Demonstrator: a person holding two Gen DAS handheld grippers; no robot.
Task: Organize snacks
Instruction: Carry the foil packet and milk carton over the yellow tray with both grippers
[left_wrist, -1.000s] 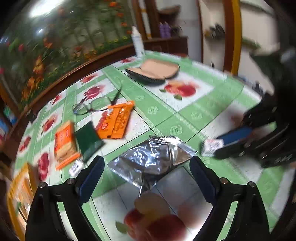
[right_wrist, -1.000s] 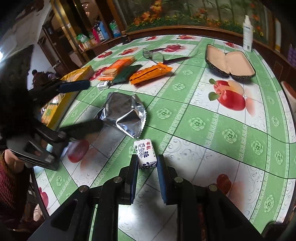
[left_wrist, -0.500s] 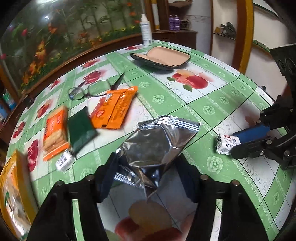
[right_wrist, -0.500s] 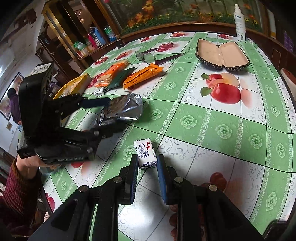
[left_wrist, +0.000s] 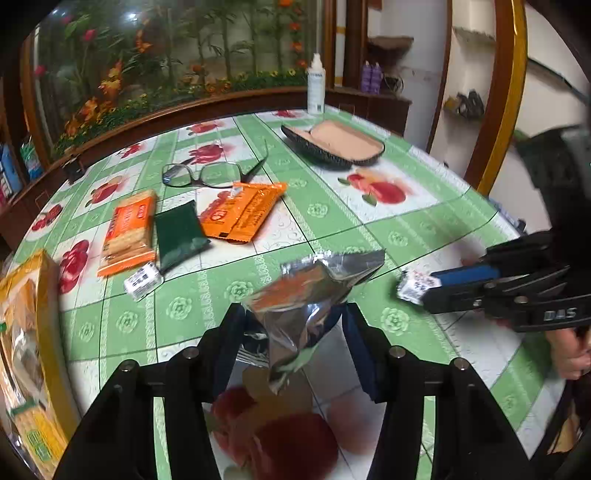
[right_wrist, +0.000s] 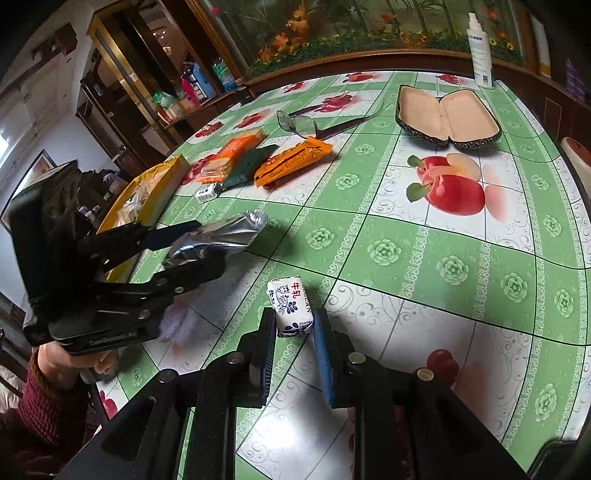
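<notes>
My left gripper (left_wrist: 293, 317) is shut on a crumpled silver foil snack bag (left_wrist: 310, 291) and holds it above the table; the bag also shows in the right wrist view (right_wrist: 218, 236). My right gripper (right_wrist: 293, 325) is shut on a small white candy with blue and red print (right_wrist: 291, 308), seen in the left wrist view at the right (left_wrist: 417, 286). On the table lie an orange cracker pack (left_wrist: 129, 232), a dark green packet (left_wrist: 179, 232), an orange wrapper (left_wrist: 243, 214) and a small white candy (left_wrist: 142, 282).
A yellow snack box (left_wrist: 26, 354) stands at the left table edge. Glasses (left_wrist: 207, 173), an open glasses case (left_wrist: 332, 144) and a white spray bottle (left_wrist: 316, 88) sit at the far side. The green apple-print tablecloth (right_wrist: 443, 258) covers the round table.
My left gripper closed on the silver bag and lifted it off the table. My right gripper kept hold of the white candy and stayed nearly in place.
</notes>
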